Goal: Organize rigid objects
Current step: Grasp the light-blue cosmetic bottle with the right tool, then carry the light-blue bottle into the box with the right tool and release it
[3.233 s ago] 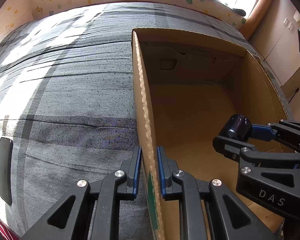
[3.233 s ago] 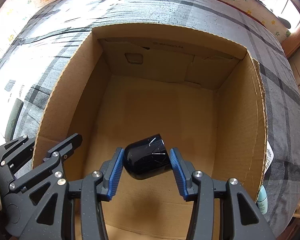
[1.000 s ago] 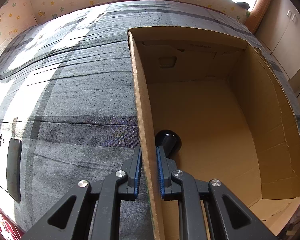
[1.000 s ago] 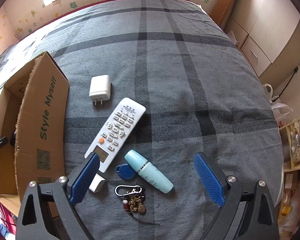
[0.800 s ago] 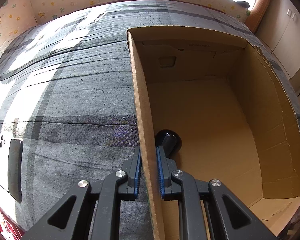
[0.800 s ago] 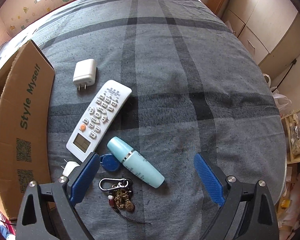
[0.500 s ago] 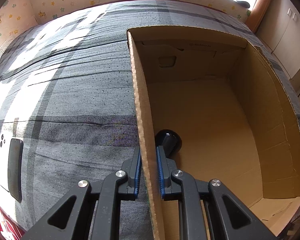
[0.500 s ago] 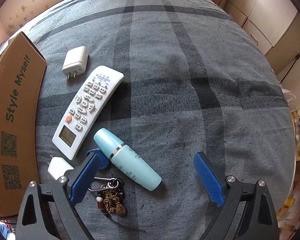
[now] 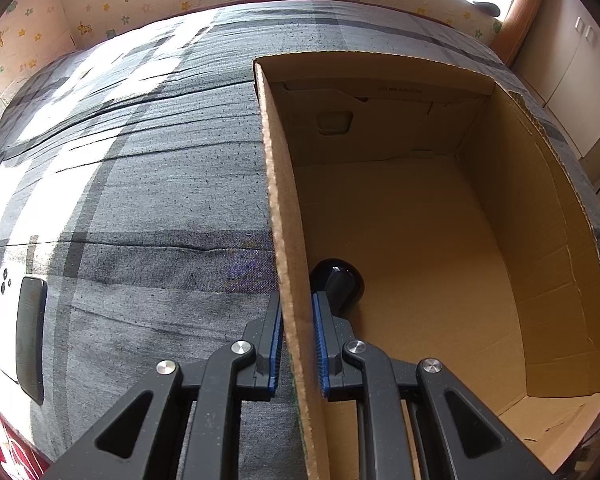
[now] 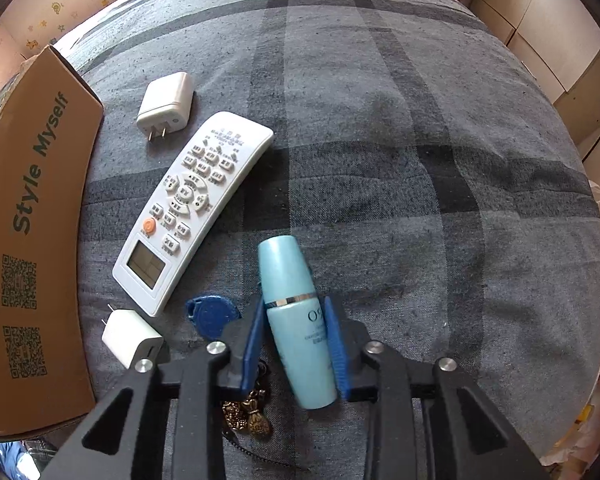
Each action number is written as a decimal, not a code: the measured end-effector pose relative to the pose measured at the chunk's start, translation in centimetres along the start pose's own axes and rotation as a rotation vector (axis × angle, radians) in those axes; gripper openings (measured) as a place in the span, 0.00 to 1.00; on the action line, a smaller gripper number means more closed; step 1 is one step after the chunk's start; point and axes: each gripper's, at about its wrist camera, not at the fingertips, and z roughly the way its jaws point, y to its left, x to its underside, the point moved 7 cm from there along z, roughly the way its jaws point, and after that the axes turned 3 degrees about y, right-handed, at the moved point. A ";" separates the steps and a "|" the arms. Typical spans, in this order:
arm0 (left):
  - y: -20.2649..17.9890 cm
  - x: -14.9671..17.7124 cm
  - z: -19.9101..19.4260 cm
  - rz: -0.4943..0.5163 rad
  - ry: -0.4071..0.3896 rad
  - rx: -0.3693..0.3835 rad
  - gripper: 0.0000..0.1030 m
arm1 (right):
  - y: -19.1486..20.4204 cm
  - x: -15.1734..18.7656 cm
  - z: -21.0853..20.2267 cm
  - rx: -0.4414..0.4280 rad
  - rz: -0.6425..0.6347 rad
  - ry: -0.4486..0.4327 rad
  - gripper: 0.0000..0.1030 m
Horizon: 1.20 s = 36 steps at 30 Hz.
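Observation:
My right gripper [image 10: 295,344] is shut on a light blue bottle [image 10: 294,312] that lies on the grey plaid bedspread [image 10: 380,120]. Its blue pads press both sides of the bottle below the silver band. My left gripper [image 9: 297,344] is shut on the left wall of an open cardboard box [image 9: 278,200]. Inside the box, a dark rounded object [image 9: 336,280] rests on the floor right behind that wall. In the right wrist view the box's outer wall [image 10: 32,220] reads "Style Myself".
Left of the bottle lie a white remote control [image 10: 192,208], a white plug adapter [image 10: 166,100], a smaller white charger [image 10: 130,336], a blue key fob [image 10: 212,314] and a bunch of keys with charms [image 10: 248,416]. A phone [image 9: 30,336] lies left of the box.
My right gripper came down over the light blue bottle and its jaws went from wide open to shut on it. The left gripper kept its hold on the box wall.

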 end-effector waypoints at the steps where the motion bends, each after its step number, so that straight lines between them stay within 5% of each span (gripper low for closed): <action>1: 0.0 0.0 0.0 -0.001 0.000 0.000 0.15 | 0.1 0.0 0.0 -0.009 0.003 0.005 0.27; 20: -0.4 0.0 -0.1 0.012 0.003 -0.019 0.15 | 1.0 -0.6 -3.5 -0.023 0.034 -0.043 0.27; 36: -0.2 -0.2 -0.1 -0.005 0.006 -0.005 0.15 | 8.3 -2.1 -10.3 -0.017 -0.077 -0.128 0.27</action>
